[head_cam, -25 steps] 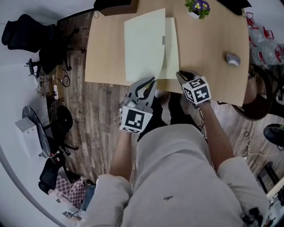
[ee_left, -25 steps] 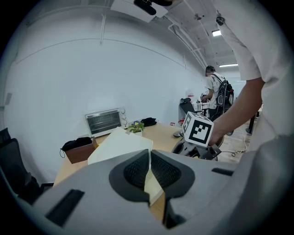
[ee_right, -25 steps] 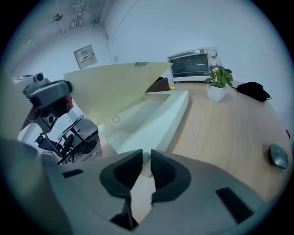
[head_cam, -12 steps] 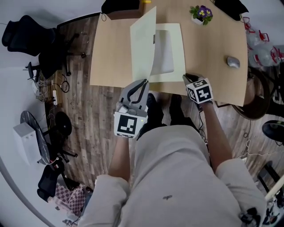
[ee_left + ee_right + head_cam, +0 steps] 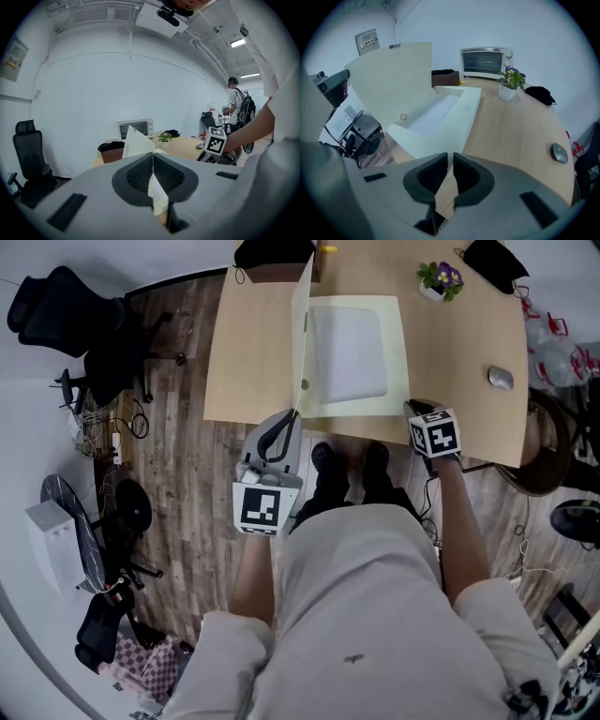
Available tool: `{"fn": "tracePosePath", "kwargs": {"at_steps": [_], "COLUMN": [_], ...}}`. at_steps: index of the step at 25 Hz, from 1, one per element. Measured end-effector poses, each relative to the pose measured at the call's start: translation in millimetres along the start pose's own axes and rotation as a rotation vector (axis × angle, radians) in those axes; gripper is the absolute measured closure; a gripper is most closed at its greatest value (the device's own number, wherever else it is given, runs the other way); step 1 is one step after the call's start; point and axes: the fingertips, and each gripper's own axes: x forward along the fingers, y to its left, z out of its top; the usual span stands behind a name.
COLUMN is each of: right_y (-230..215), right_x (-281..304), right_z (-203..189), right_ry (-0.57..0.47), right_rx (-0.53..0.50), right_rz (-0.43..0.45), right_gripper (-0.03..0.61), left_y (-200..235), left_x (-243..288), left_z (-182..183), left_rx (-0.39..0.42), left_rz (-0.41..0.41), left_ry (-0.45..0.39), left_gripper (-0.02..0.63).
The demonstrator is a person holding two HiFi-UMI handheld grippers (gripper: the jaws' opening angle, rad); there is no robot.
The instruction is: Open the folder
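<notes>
My left gripper [image 5: 152,157] clamped on the upright folder cover [image 5: 302,334] at the table's [image 5: 459,352] near edge, right gripper [image 5: 451,157] jaws just closing, a sliver apart at the folder's [image 5: 352,362] corner

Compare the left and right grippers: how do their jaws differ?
Left gripper is shut on the front cover, holding it upright; right gripper grips nothing, jaws narrowly apart after just closing. Left is at the folder's left corner, right at its right. Both meet the table's near edge.

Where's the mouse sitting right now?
Head view: the mouse lies on the desk's right side, well clear of the folder, nearer the front edge than the potted plant.
</notes>
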Motion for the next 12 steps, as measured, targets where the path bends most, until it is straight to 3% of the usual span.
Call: {"fn": "tracePosePath", "kwargs": {"at_steps": [12], "right_y": [-3.7], "right_x": [-1.0], "right_z": [-0.3], "right_ry": [-0.004], "right_rx": [0.031], "right_rz": [-0.104], "right_gripper": [0.555], "left_y": [46.1], "left_x": [-24.7], "left_z": [-22.1], "left_rx": [-0.016], "left_rz": [0.072], "left_ry": [0.013], "left_gripper": [0.606]}}
